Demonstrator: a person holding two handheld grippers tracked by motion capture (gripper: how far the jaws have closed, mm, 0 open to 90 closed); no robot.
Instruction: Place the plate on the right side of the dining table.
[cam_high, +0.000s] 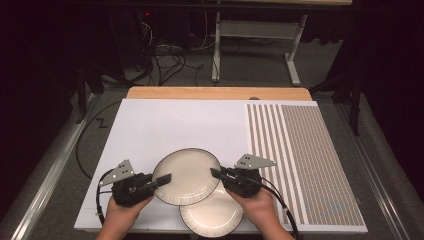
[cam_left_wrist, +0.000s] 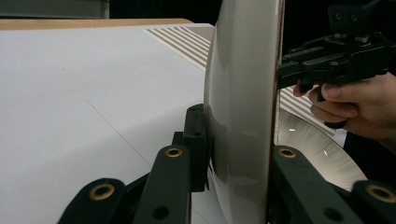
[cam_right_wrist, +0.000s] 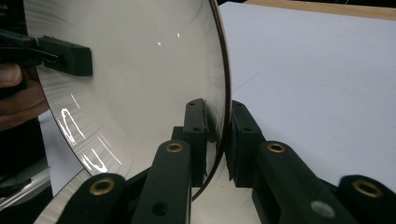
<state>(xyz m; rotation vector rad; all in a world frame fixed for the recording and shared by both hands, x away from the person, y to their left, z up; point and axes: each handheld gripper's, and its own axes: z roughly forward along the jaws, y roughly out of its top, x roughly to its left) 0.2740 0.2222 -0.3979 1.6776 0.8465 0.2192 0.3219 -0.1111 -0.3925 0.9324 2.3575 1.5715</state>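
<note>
Two round, glossy cream plates with thin dark rims were counted on the white board (cam_high: 165, 125), and two grippers were seen, one in each hand.

At the left, the left gripper (cam_high: 161, 181) was held in the left hand (cam_high: 122, 212). Its black jaws were closed on the left rim of the upper plate (cam_high: 187, 175); in the left gripper view that plate (cam_left_wrist: 243, 93) was seen edge-on, smooth and shiny, pinched between the two jaws.

In the middle, the upper plate was held between the two grippers near the front edge of the board, overlapping the far part of the lower plate (cam_high: 212, 217). The lower plate lay flat at the front edge, and fine brushed streaks were visible on its surface (cam_left_wrist: 317, 149).

At the right, the right gripper (cam_high: 216, 173) was held in the right hand (cam_high: 260, 207). Its jaws were closed on the right rim of the upper plate, one jaw on each face, as shown in the right gripper view (cam_right_wrist: 140, 84).

Farther right, a striped panel (cam_high: 300, 160) of narrow brown and white bands covered the board's right part. A wooden edge (cam_high: 215, 93) was seen beyond the board.
</note>
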